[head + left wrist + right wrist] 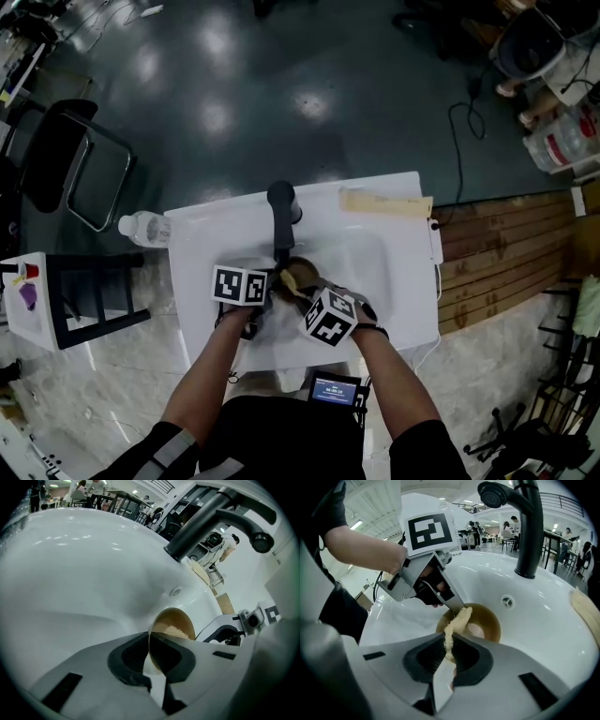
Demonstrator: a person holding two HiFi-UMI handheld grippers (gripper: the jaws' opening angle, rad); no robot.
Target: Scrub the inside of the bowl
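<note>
Yellowish and stringy, the scrubber (452, 629) is pinched between the right gripper's (451, 645) jaws, which are closed on its near end. Its far end lies over the near left rim of the bowl (487, 620) and reaches a little way inside.

The left gripper (154, 644) comes in from the left. Its jaws are almost together, clamped on the bowl's rim, one finger inside the wall and one outside. A bare hand (370, 550) grips its handle under the marker cube (430, 530).

The bowl is brown with a paler patch on its bottom. It sits low in the white sink (543, 602), in front of the faucet. From the left gripper view it looks tipped, its opening turned to the right. A small round fitting (507, 601) sits in the sink wall just past the bowl.

The black faucet (529, 531) rises from the far rim, and its head (492, 495) hangs over the basin.

In the head view, a tan strip (386, 202) lies on the sink's far right edge. A clear bottle (142, 228) lies at its left edge. Farther left stands a black chair (70, 159) on the dark glossy floor (281, 84).
</note>
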